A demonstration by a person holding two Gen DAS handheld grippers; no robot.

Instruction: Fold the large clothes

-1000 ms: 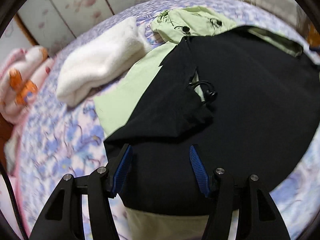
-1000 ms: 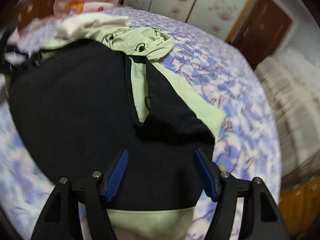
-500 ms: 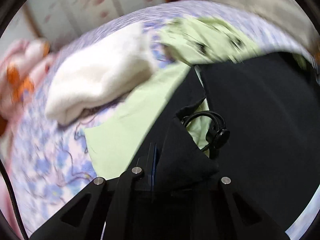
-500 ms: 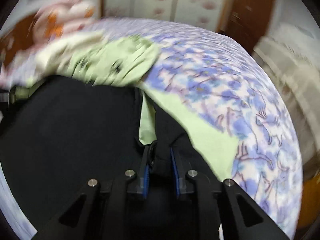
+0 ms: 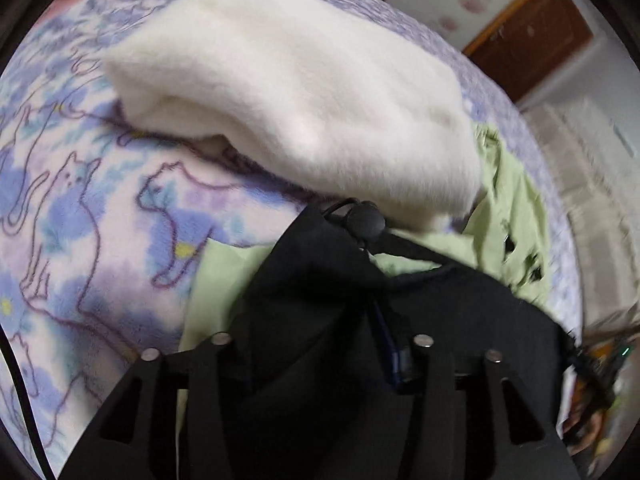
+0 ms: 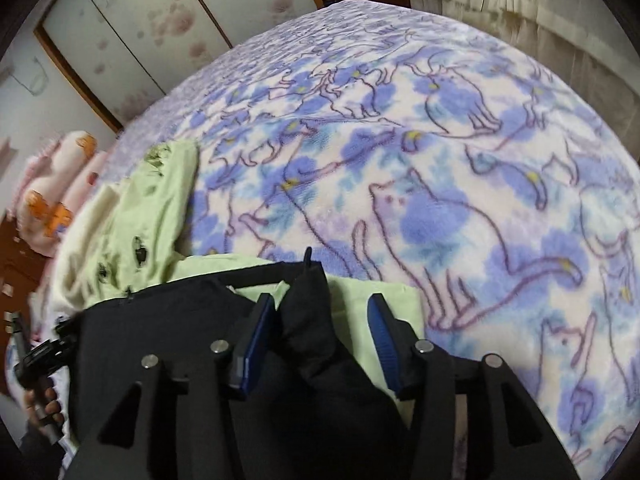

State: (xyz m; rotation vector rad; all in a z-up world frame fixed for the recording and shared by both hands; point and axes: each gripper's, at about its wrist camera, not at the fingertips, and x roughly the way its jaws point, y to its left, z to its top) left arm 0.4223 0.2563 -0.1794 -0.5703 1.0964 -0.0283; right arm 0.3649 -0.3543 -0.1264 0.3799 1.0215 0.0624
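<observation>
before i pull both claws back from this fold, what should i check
1. Right claw let go: jaws have just been opening, pads apart, a fold of the black garment between them: ok.
2. Left claw let go: jaws have just been opening too, but cloth drapes between and over them: cannot tell.
3. Cord toggle clear of the left claw: ok, it lies ahead.
4. Folded edge flat: not ok, bunched at both claws.
5. White blanket off the garment: cannot tell.
</observation>
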